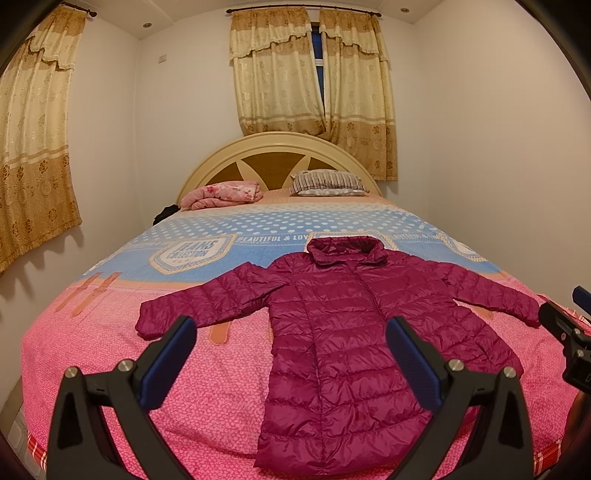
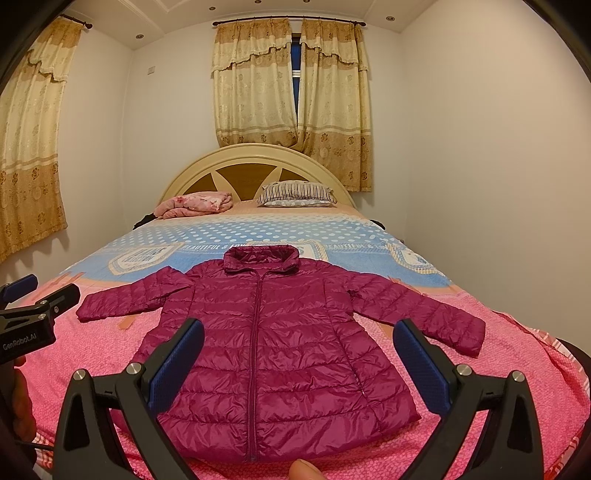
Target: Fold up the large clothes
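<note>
White walls all round, gold curtains point(image 2: 290, 81) drawn across the far window, an arched cream headboard point(image 2: 255, 168), and the bed point(image 1: 110, 332) under a pink-and-blue spread, ceiling spotlights point(image 2: 139, 36) glowing.

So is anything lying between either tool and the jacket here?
Nothing visible. The magenta jacket lies flat on the bedspread, and the open left tool and right tool hover above it, unobstructed.

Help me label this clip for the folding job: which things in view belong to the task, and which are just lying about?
Belongs to the job:
- magenta puffer jacket, spread flat, zipped
- left hand-held gripper, open
- right hand-held gripper, open
- bedspread under the jacket, as work surface

Just lying about:
- striped pillow
- folded pink blanket
- headboard
- curtains
</note>
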Tool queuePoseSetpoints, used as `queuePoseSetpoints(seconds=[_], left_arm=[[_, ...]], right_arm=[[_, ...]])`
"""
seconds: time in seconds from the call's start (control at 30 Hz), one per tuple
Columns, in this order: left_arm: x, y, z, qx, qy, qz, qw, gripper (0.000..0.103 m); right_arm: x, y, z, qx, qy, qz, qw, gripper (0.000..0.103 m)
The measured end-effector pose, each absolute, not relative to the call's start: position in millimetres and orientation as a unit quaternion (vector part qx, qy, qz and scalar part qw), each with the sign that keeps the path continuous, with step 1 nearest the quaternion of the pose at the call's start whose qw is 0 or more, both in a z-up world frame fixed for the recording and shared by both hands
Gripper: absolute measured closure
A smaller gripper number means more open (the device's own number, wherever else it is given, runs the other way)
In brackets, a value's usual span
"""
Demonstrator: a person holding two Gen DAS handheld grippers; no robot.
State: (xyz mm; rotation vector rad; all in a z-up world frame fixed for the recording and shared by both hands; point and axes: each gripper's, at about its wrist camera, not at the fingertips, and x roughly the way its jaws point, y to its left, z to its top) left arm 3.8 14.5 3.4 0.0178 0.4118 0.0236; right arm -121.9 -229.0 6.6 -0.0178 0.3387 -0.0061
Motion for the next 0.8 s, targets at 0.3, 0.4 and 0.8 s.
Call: queuePoseSetpoints(seconds=[0.3, 0.4, 0.8], left_arm=[[4, 15, 3, 0.009, 0.205, 0.012, 0.979, 0.0], [4, 16, 4, 0.009, 0.205, 0.012, 0.979, 0.0], [10, 21, -1, 0.005, 0.212, 0.019, 0.977, 0.0]], right_arm=[[-121, -227, 4, -0.009, 0.17, 0.0, 0.985, 0.001], [-120, -226, 3, -0.009, 0.172, 0.001, 0.985, 0.001], [-107, -237, -6, 0.011, 0.196, 0.002, 0.981, 0.001]])
